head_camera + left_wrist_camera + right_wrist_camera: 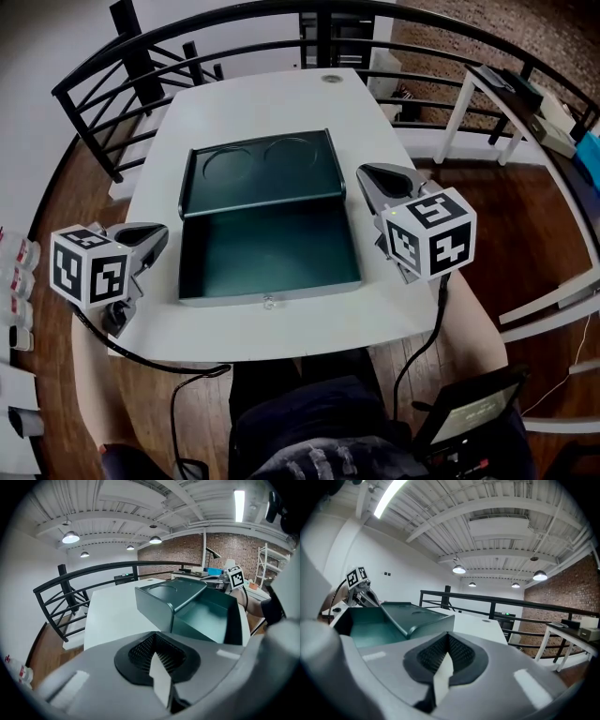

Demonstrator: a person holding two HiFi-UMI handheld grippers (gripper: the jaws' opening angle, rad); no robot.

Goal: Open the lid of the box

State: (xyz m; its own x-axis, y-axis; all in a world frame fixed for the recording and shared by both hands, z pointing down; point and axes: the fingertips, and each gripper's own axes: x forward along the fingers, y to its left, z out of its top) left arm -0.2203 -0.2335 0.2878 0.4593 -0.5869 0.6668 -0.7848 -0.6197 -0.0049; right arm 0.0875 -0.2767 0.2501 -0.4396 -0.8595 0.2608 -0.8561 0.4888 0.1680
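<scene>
Box (267, 258) sits at the middle of the table (253, 103), its lid (258, 173) already swung back behind the rear edge. Left gripper (157, 236) and right gripper (372, 175) flank it, jaws closed on nothing. Hold both clear so the lid rests open.

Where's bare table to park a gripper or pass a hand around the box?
Widest: far end of the table, between lid and cable hole. Also the left strip, past the left gripper. Crowded: right of the box, where the right gripper is; front edge is thin.
</scene>
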